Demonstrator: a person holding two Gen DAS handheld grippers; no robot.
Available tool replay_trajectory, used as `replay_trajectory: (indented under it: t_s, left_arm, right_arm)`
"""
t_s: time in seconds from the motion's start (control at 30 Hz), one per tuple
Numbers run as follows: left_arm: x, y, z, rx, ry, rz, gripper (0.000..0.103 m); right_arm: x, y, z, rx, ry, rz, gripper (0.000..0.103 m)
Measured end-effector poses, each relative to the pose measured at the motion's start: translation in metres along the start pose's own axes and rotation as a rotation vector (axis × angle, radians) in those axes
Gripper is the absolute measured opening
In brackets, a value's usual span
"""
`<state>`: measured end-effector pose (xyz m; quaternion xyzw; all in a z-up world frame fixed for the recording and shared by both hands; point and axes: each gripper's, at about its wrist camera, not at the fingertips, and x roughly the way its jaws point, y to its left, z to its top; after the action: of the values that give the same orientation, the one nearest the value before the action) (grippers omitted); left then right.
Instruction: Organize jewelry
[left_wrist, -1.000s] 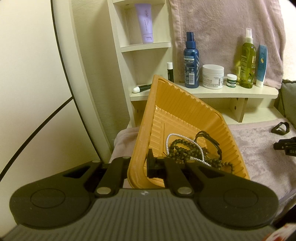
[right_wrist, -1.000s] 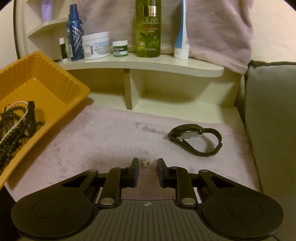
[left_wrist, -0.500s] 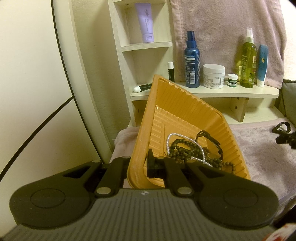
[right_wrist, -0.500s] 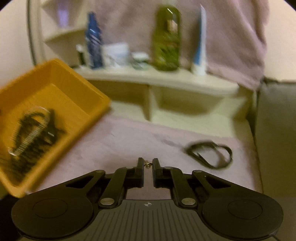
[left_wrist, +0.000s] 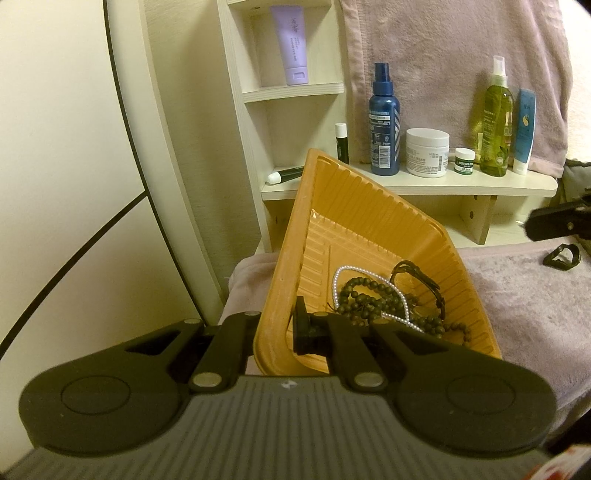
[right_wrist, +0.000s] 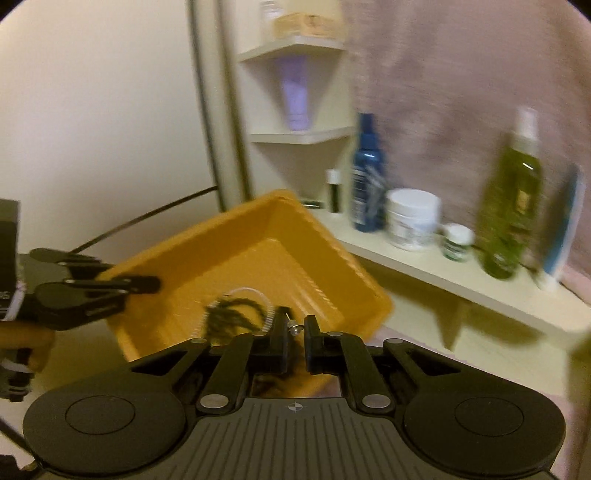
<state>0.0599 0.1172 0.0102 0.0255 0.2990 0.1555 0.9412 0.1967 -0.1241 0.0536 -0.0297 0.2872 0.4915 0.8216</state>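
**Small earring carried toward the tilted tray**

While the orange tray (left_wrist: 369, 236) is held tipped by the left gripper (left_wrist: 284, 325), whose jaws are clamped tight on the tray's near wall, one finger outside and one inside, a small metal earring (right_wrist: 294, 327) is pinched between the narrowly set jaws of the right gripper (right_wrist: 295, 332). The step in hand is judged to be the transfer of this piece into the tray. Seen past the right jaws, the tray's open interior lies just ahead and below, so the piece appears to be nearly over the rim.

For the next move, the right jaws are best brought a little further over the ribbed floor and parted only once the earring is clear of the near wall; so tiny a piece could otherwise bounce off the sloped plastic or catch on a pad.

Inside the tray, just ahead of the left jaws, a dark bead strand (left_wrist: 373, 302), a white pearl strand (left_wrist: 338, 282) and a black strap bracelet (left_wrist: 417, 277) are heaped together at the low end. Well to the right of the left jaws, a black watch (left_wrist: 561, 256) is left on the mauve cloth (left_wrist: 524, 295) and is judged still to be collected.
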Motion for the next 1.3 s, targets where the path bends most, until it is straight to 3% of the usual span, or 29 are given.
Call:
replay_trajectory:
  t_s: [0.27, 0.5, 0.8, 0.83, 0.93, 1.1, 1.3]
  left_arm:
    - [0.000, 0.000, 0.000, -0.002, 0.000, 0.000, 0.005]
    - [0.000, 0.000, 0.000, -0.005, 0.000, -0.001, 0.005]
    - [0.000, 0.000, 0.001, -0.008, 0.001, -0.003, 0.005]
    - [0.000, 0.000, 0.001, -0.008, 0.001, -0.003, 0.005]
    - [0.001, 0.000, 0.001, -0.008, 0.001, -0.003, 0.005]
    - [0.001, 0.001, 0.002, -0.009, 0.001, -0.003, 0.005]
    - [0.001, 0.001, 0.001, -0.008, 0.001, -0.001, 0.005]
  right_arm:
    - [0.028, 0.026, 0.016, -0.087, 0.048, 0.088, 0.009]
    - [0.047, 0.034, 0.010, -0.111, 0.106, 0.126, 0.009]
    - [0.062, 0.045, 0.009, -0.086, 0.086, 0.175, 0.009]
    - [0.061, 0.044, 0.009, -0.073, 0.079, 0.174, 0.013]
    - [0.055, 0.035, 0.010, -0.023, 0.046, 0.158, 0.033]
    - [0.035, 0.013, 0.007, 0.074, -0.006, 0.096, 0.034]
    - [0.008, -0.020, -0.012, 0.175, -0.055, -0.093, 0.035]
